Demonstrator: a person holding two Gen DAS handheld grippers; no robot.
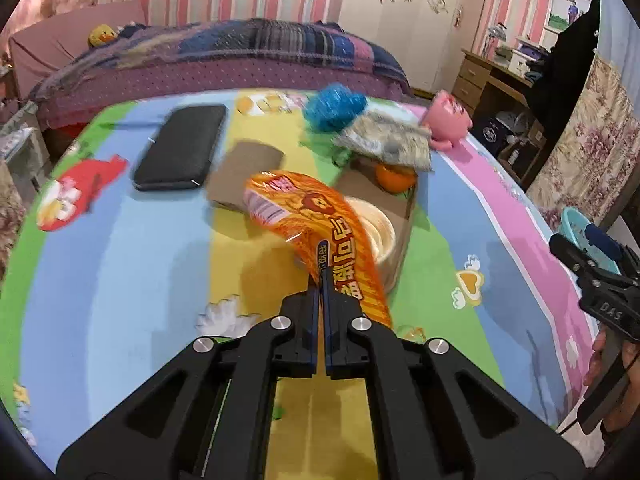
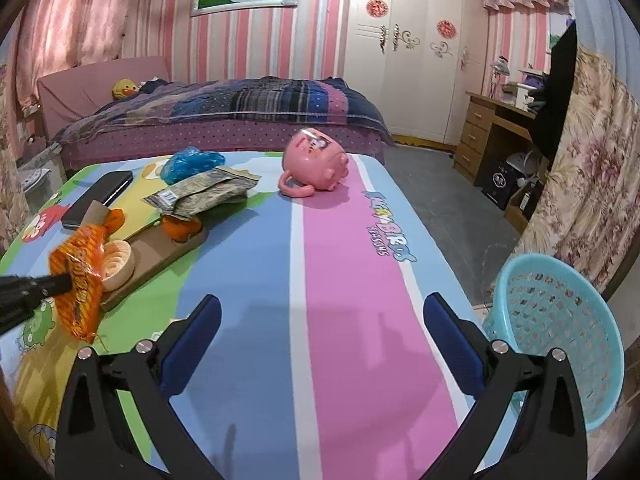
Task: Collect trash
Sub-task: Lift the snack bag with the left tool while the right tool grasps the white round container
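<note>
My left gripper (image 1: pixel 321 280) is shut on an orange snack wrapper (image 1: pixel 316 224) and holds it above the table; the wrapper also shows in the right wrist view (image 2: pixel 78 280), with the left gripper (image 2: pixel 60 283) at the far left. My right gripper (image 2: pixel 320 320) is open and empty over the colourful tablecloth (image 2: pixel 340 280), and it shows at the right edge of the left wrist view (image 1: pixel 596 264). A teal plastic basket (image 2: pixel 560 328) stands off the table's right side. A grey crumpled wrapper (image 2: pixel 204 194) and a blue plastic bag (image 2: pixel 192 164) lie further back.
A cardboard sheet (image 2: pixel 160 256) carries a roll of tape (image 2: pixel 118 264) and an orange fruit (image 2: pixel 180 228). A black phone (image 1: pixel 180 146) lies at the left. A pink mug (image 2: pixel 316 164) lies on its side. A bed stands behind the table.
</note>
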